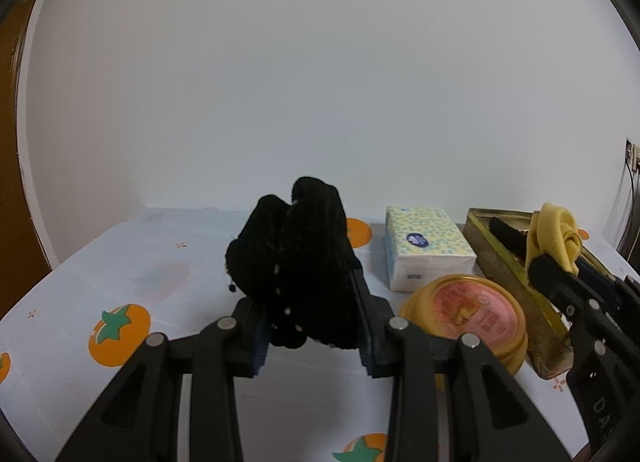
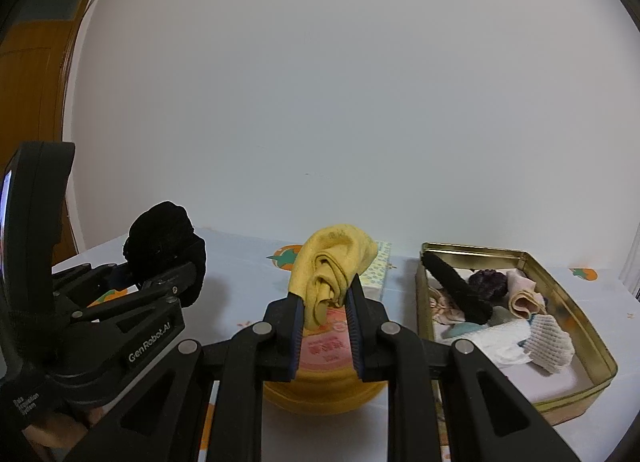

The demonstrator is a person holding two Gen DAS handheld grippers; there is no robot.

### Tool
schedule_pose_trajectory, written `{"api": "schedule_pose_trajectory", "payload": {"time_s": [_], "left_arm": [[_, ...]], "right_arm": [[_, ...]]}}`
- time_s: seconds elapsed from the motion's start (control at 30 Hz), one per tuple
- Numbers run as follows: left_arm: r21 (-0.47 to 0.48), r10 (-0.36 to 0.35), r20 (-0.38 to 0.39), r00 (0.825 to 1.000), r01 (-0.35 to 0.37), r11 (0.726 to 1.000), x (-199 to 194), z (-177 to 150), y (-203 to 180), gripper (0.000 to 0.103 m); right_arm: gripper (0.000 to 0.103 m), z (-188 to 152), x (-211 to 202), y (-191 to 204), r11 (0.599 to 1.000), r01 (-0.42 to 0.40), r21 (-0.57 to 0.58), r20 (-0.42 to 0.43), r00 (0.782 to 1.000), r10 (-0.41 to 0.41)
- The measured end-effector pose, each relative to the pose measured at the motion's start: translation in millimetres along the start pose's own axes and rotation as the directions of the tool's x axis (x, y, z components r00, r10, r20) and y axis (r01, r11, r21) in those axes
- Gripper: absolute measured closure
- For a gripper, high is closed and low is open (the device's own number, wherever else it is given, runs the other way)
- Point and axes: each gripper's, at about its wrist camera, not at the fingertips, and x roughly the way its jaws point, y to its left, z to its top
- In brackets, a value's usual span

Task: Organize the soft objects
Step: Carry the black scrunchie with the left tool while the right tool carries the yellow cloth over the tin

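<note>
Across the whole scene, largest first:
Surface: a pale cloth (image 1: 80,262) printed with orange fruit covers it; its far edge meets a plain white wall (image 1: 320,62).
Tin box: an open rectangular gold tin (image 2: 576,314) sits toward the right edge of the surface, holding a jumble of soft pieces: a long black strip (image 2: 460,290), a dark purple bunch (image 2: 486,280), a pink folded cloth (image 2: 524,298) and a white ribbed piece (image 2: 548,342).
Left gripper: the left gripper (image 1: 316,318) has its jaws pinching a black fuzzy cloth, which fills the gap between the blue pads.
Right gripper: the right gripper (image 2: 325,314) has its jaws pinching a yellow cloth at its lower end.
Black fuzzy cloth: the bundle (image 1: 296,246) stands up out of the left jaws, lifted off the surface, left of the tissue pack.
Tissue pack: a white pack with a green dotted pattern (image 1: 424,246) lies near the far edge, just left of the tin.
Round tin: a yellow round tin with a pink lid (image 1: 472,310) sits nearer than the tissue pack, just beside the gold tin.
Yellow cloth: the folded piece (image 2: 332,262) rises above the right jaws, over the round tin, left of the gold tin.
</note>
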Motion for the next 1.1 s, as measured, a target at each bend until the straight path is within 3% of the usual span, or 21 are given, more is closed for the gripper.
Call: {"api": "schedule_pose_trajectory", "payload": {"time_s": [1.1], "left_arm": [[0.111,-0.108,0.005,0.994,0.106,0.988,-13.8,-4.9,-83.8,0.069]], "right_arm": [[0.081,0.1,-41.1,-58.6,0.994,0.109,0.007,-0.003,0.994,-0.109]]}}
